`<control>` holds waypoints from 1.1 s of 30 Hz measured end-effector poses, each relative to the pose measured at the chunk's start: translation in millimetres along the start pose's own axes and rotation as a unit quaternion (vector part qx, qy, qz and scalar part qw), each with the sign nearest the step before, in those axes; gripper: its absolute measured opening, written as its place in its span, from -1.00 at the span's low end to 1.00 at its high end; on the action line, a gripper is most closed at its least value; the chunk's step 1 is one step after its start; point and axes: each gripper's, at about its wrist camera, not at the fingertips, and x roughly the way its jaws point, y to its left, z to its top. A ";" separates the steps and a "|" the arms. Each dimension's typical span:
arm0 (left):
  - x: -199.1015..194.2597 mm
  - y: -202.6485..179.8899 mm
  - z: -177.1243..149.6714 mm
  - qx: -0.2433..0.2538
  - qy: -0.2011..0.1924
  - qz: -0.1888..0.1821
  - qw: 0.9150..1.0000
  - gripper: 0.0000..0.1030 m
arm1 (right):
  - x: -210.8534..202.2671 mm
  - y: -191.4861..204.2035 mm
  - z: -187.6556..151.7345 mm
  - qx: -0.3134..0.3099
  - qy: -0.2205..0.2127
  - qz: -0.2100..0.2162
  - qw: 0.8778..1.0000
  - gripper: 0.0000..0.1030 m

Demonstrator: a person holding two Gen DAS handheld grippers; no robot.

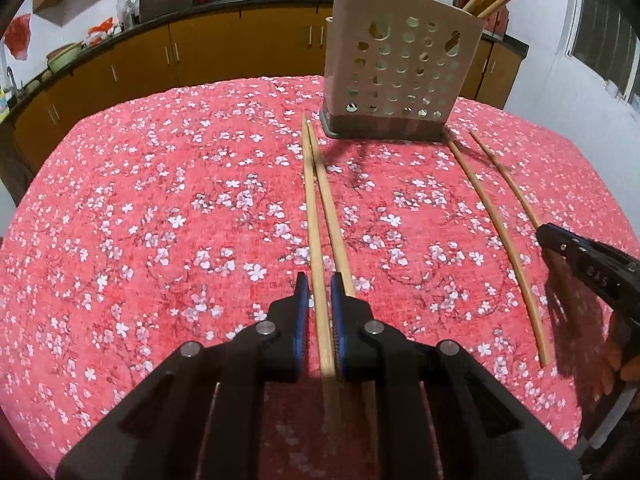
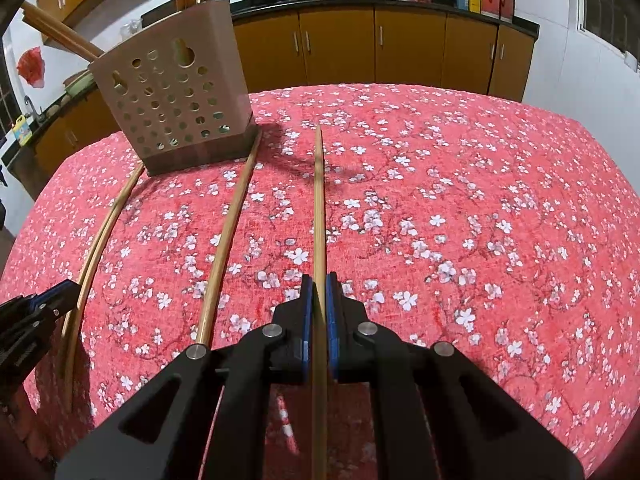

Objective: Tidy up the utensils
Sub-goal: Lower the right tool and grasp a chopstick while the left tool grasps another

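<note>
A beige perforated utensil holder (image 1: 398,76) stands at the table's far side and holds several chopsticks; it also shows in the right wrist view (image 2: 176,96). My left gripper (image 1: 320,292) is closed around one wooden chopstick (image 1: 314,216) that lies on the cloth, with a second chopstick (image 1: 330,208) beside it under the right finger. My right gripper (image 2: 319,292) is shut on another chopstick (image 2: 319,200) that points toward the holder. Two more chopsticks (image 1: 492,216) lie to the right of the holder; one of them also shows in the right wrist view (image 2: 228,236).
The table wears a red floral cloth (image 1: 160,220). The right gripper's black body (image 1: 592,276) shows at the right edge of the left wrist view. The left gripper (image 2: 36,308) shows at the left edge of the right wrist view. Brown kitchen cabinets (image 2: 400,48) stand behind the table.
</note>
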 end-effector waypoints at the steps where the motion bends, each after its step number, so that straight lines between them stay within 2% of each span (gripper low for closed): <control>1: 0.4 -0.6 0.0 0.001 -0.001 0.002 1.000 -0.74 | 0.0 0.2 -0.2 -0.001 0.000 0.000 1.000 -0.85; 6: 0.0 -1.2 -0.5 0.003 -0.002 0.006 1.000 -0.74 | -0.4 -1.0 -1.3 -0.004 -0.002 -0.001 1.000 -0.85; 11: 2.2 2.9 2.3 0.004 -0.002 0.011 1.000 -0.84 | 1.1 2.4 0.1 -0.015 -0.001 -0.006 1.000 -0.85; 20: 11.5 59.8 23.3 -0.043 0.005 0.047 0.998 -0.84 | 14.6 -10.6 16.4 0.006 -0.007 -0.017 1.000 -0.86; 25: 12.5 77.4 27.8 -0.063 0.002 0.036 0.997 -0.83 | 18.0 -15.2 22.1 0.011 -0.006 -0.011 1.000 -0.85; 28: 10.3 75.5 22.9 -0.053 -0.011 0.044 0.998 -0.82 | 16.2 -14.2 20.4 0.007 -0.007 -0.008 1.000 -0.84; 33: 7.4 75.7 20.8 -0.056 -0.012 0.040 0.998 -0.81 | 13.5 -13.4 18.2 0.009 -0.007 -0.007 1.000 -0.84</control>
